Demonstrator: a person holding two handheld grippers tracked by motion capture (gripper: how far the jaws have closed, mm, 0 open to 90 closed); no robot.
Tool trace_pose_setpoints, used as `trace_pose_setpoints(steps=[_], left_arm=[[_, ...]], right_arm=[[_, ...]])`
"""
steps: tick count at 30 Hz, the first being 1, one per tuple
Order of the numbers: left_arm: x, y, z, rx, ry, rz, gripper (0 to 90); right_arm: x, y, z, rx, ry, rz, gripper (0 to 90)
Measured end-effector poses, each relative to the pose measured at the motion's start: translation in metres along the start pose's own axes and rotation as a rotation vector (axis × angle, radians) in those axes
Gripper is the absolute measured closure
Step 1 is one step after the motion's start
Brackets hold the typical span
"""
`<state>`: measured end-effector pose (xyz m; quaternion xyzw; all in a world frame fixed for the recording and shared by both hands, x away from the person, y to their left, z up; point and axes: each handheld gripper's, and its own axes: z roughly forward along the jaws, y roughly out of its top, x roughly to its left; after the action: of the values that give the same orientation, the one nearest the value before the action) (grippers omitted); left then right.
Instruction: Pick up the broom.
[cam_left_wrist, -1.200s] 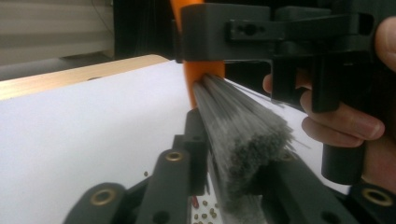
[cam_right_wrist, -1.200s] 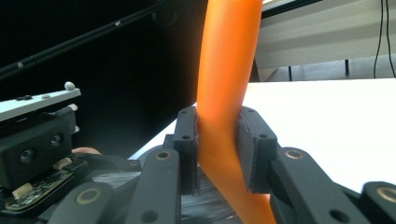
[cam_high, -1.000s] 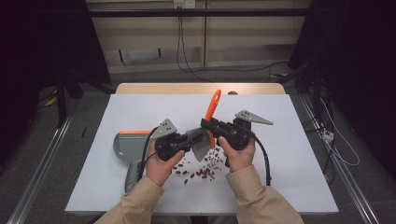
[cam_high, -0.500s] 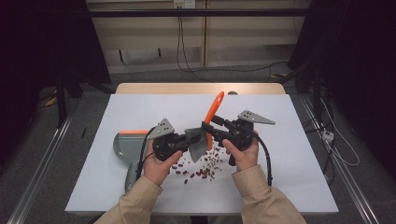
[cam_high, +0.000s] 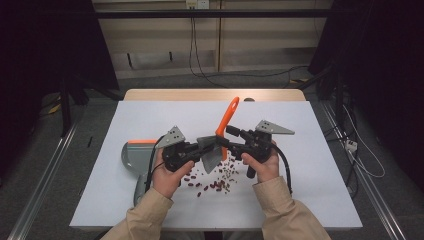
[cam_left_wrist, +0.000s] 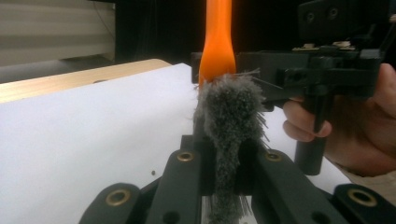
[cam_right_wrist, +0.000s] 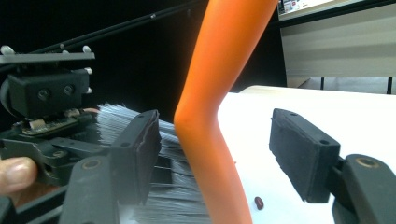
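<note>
Brush changes claws above the spilled beans

Nearest me, beans (cam_high: 216, 181) lie scattered on the white surface (cam_high: 150, 120), waiting to be swept. Just above them my left claw (cam_high: 204, 150) is clamped tight on the grey bristles (cam_left_wrist: 227, 116) of the brush (cam_high: 220, 140), which I judge steadies it for a hand-over. My right claw (cam_high: 227, 142) stands apart around the orange handle (cam_right_wrist: 212, 107), pads clear of it; its jaws have just been opening. The brush hangs between both claws, bristles down toward me, its long axis rising up and away, handle tip pointing at the far edge. Left of my hands rests the grey dustpan (cam_high: 132, 155).
</note>
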<state>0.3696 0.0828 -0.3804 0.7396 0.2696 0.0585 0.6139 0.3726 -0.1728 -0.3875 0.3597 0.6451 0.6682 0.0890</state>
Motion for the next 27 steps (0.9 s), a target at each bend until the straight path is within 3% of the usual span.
trace_pose_setpoints(steps=[2,12,15,20,24,26,27], left_arm=[[0.0,0.0,0.0,0.0,-0.003,0.0,84.4],[0.001,0.001,0.001,-0.007,-0.057,-0.005,84.4],[0.003,0.0,0.002,-0.008,-0.062,-0.014,84.4],[0.006,0.001,0.002,-0.006,-0.085,-0.028,84.4],[0.009,0.001,0.002,-0.008,-0.096,-0.048,83.9],[0.011,0.002,0.001,-0.012,-0.107,-0.057,83.2],[0.011,0.002,0.001,-0.012,-0.107,-0.058,82.5]], right_arm=[[-0.001,-0.002,0.001,0.015,0.008,0.003,32.8],[-0.008,-0.004,0.006,0.01,0.132,0.106,34.7],[-0.008,-0.005,0.006,0.016,0.167,0.124,43.4],[-0.009,-0.004,0.005,0.014,0.17,0.125,46.8],[-0.011,-0.003,0.002,0.018,0.177,0.136,55.7],[-0.011,-0.002,0.0,0.015,0.178,0.13,59.9],[-0.009,-0.001,-0.001,0.015,0.175,0.104,61.5]])
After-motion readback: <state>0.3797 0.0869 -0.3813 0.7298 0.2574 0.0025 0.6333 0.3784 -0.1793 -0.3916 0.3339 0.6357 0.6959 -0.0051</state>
